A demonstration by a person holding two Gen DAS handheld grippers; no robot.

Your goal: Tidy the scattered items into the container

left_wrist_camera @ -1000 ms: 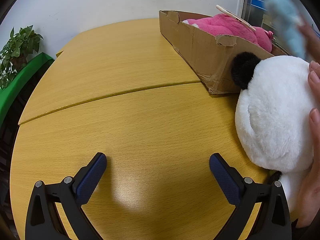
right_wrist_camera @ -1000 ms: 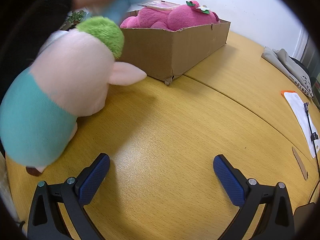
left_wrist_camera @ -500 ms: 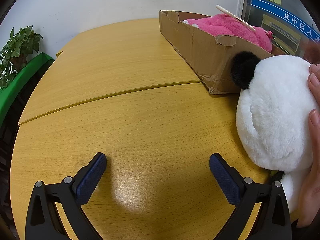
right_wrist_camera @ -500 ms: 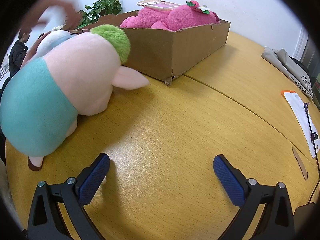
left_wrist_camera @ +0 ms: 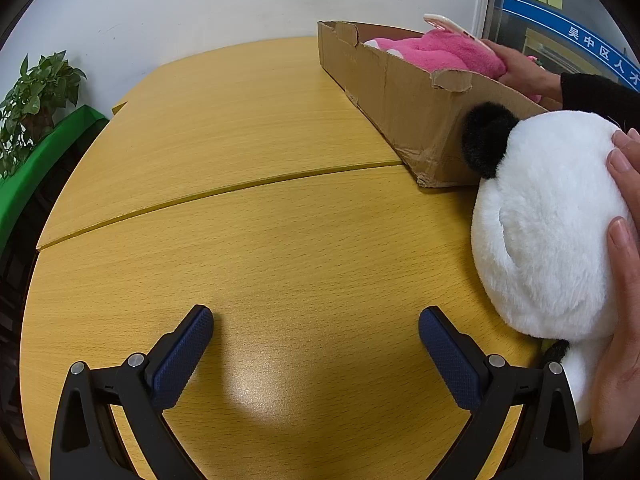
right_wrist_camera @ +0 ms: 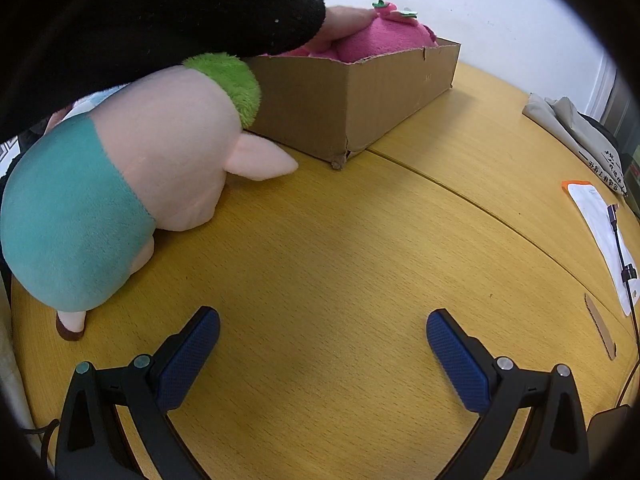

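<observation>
The left gripper (left_wrist_camera: 316,336) sits low over the yellow wooden table (left_wrist_camera: 240,240) with its blue-padded jaws spread wide and nothing between them. The right gripper (right_wrist_camera: 323,338) is likewise released, its jaws wide apart over bare tabletop.

A cardboard box (left_wrist_camera: 400,92) stands on the far part of the table, past the seam between the two table sections. Inside it lies a pink plush toy (left_wrist_camera: 436,52), bulging above the rim, with a phone (left_wrist_camera: 450,26) resting on top of it. A bare hand (left_wrist_camera: 516,68) coming out of a black sleeve (right_wrist_camera: 160,20) presses on the pink plush in the box.

Two more toys lie outside the box, on the table. In the left wrist view a white panda plush (left_wrist_camera: 548,232) with a black ear sits just beside the box's near corner, and another hand (left_wrist_camera: 624,280) is laid against its right side. In the right wrist view a pig plush (right_wrist_camera: 132,184), pale pink with a teal body and a green tuft, lies on its side with its tuft touching the box wall.

A potted plant (left_wrist_camera: 36,92) stands beyond the table's left edge. On the right side of the table are a folded beige cloth (right_wrist_camera: 568,128) and a white sheet of paper (right_wrist_camera: 600,232)
</observation>
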